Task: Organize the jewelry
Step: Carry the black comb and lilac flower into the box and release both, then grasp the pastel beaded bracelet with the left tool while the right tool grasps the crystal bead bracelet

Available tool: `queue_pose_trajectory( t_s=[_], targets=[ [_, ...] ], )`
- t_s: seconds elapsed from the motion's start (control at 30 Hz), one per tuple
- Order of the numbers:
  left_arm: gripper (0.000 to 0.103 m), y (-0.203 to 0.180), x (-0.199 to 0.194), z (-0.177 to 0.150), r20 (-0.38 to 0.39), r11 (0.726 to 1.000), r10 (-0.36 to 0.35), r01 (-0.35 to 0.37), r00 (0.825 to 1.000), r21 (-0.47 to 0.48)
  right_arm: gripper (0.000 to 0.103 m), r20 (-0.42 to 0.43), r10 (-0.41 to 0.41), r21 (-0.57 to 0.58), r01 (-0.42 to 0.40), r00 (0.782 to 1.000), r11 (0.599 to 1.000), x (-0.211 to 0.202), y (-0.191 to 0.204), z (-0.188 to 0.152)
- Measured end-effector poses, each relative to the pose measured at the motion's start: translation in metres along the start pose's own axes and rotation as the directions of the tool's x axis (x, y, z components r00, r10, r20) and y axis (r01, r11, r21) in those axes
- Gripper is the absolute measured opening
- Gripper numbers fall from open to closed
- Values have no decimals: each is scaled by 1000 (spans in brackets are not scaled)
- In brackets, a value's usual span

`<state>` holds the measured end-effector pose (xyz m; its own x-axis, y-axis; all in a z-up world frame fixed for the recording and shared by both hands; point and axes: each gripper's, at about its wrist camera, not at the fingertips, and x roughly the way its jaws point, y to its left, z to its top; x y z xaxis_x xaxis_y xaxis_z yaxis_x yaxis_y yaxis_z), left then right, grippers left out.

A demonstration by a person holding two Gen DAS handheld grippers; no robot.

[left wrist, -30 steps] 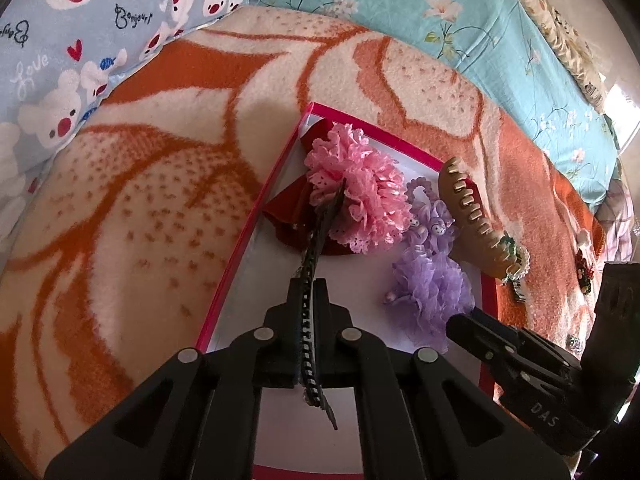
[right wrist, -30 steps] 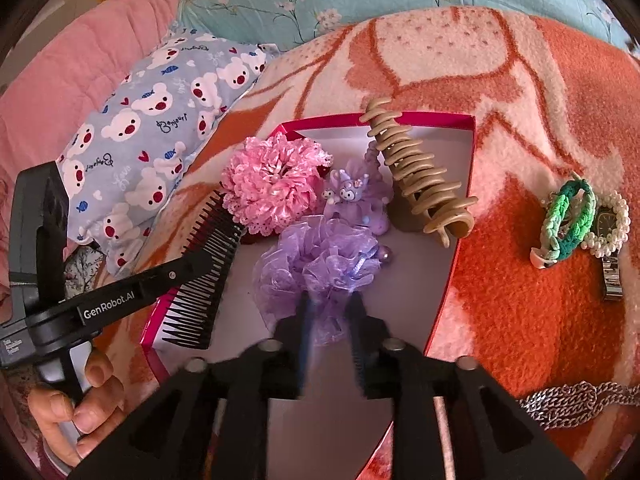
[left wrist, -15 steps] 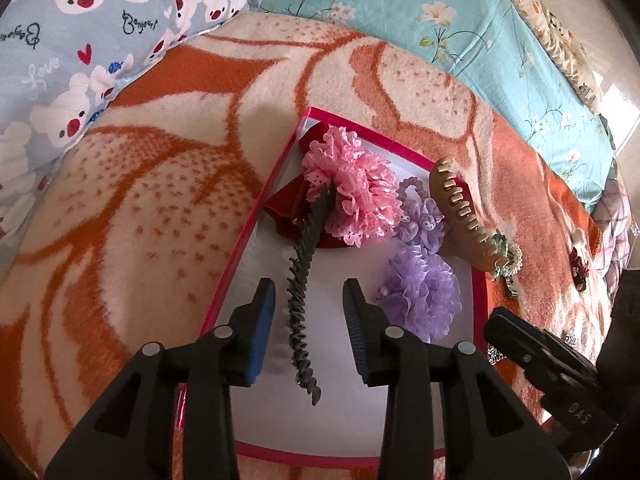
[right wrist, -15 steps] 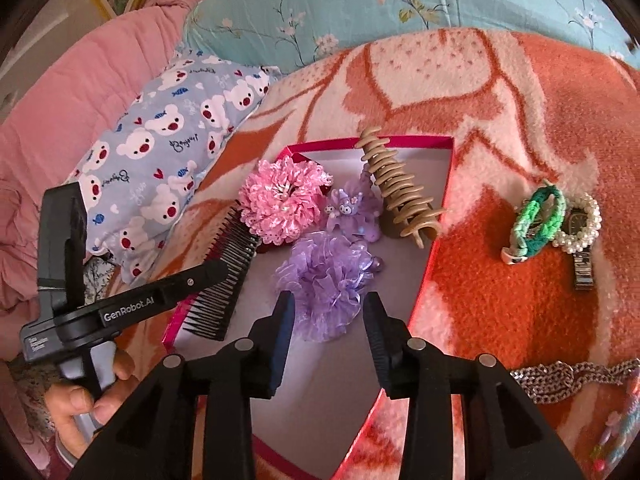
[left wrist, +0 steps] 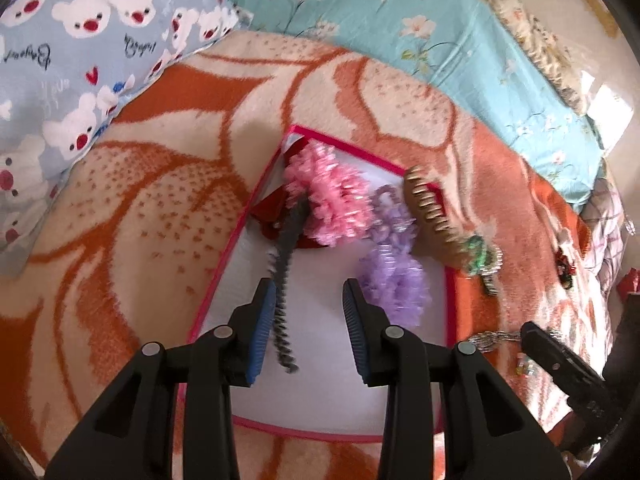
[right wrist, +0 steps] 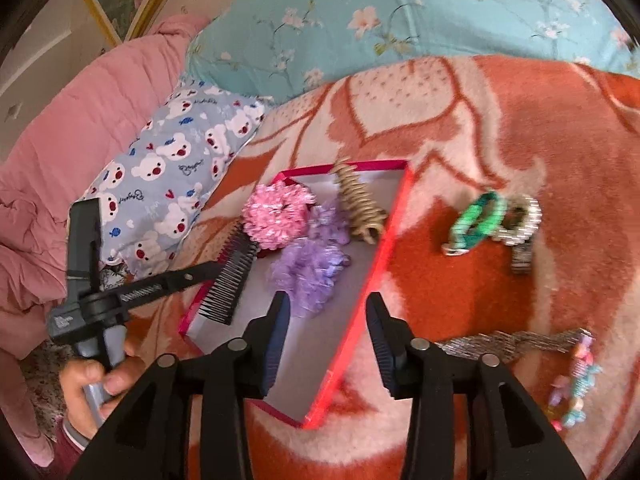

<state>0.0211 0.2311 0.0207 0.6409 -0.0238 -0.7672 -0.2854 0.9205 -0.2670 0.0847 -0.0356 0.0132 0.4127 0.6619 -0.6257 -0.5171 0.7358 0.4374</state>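
Observation:
A pink-rimmed white box (left wrist: 332,360) (right wrist: 392,236) lies on the orange blanket. In it are a black comb (left wrist: 285,280) (right wrist: 230,280), a pink scrunchie (left wrist: 332,204) (right wrist: 276,216), two purple scrunchies (left wrist: 394,284) (right wrist: 308,272) and a tan claw clip (left wrist: 430,216) (right wrist: 358,206). My left gripper (left wrist: 308,316) is open above the box, the comb lying free beside its left finger. My right gripper (right wrist: 326,320) is open and empty over the box's right rim. On the blanket lie a green bracelet (right wrist: 476,222), a pearl watch (right wrist: 520,228), a silver chain (right wrist: 508,342) and a pastel bead bracelet (right wrist: 576,384).
A bear-print pillow (left wrist: 72,60) (right wrist: 168,176) lies to the left, a teal floral sheet (left wrist: 420,32) (right wrist: 400,20) behind, a pink quilt (right wrist: 60,152) at far left. The left gripper's body and the hand holding it (right wrist: 92,376) show in the right wrist view.
My left gripper opened, let the comb drop into the box, and pulled back. My right gripper opened wider, drew back and swung right toward the box's rim.

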Motion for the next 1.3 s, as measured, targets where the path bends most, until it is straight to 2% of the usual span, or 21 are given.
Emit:
queue_pose_trajectory(
  t_s=[0.13, 0.3, 0.4, 0.57, 0.8, 0.97, 1.23, 1.3],
  targets=[
    [33, -24, -13, -4, 13, 998, -42, 41, 999, 39, 44, 5, -38, 10, 38, 999, 999, -20, -19, -10],
    [33, -58, -17, -13, -8, 990, -100, 101, 995, 99, 44, 11, -106, 42, 106, 994, 993, -50, -50, -26],
    [40, -75, -17, -20, -26, 984, -127, 129, 992, 123, 44, 12, -149, 75, 148, 989, 986, -68, -72, -36],
    [40, -103, -12, -35, -61, 972, -149, 158, 987, 175, 44, 18, -209, 148, 204, 978, 968, -96, -107, -52],
    [40, -134, -4, -53, -114, 956, -169, 191, 979, 223, 44, 30, -253, 217, 240, 967, 946, -116, -134, -67],
    [40, -160, 6, -67, -175, 938, -202, 242, 964, 249, 44, 43, -283, 238, 265, 958, 934, -126, -148, -67],
    [40, -208, 25, -87, -264, 902, -241, 316, 934, 295, 45, 36, -384, 279, 359, 923, 890, -138, -184, -59],
    [46, -221, 32, -91, -291, 892, -254, 339, 922, 298, 45, 33, -399, 296, 373, 916, 880, -138, -194, -56]
  ],
)
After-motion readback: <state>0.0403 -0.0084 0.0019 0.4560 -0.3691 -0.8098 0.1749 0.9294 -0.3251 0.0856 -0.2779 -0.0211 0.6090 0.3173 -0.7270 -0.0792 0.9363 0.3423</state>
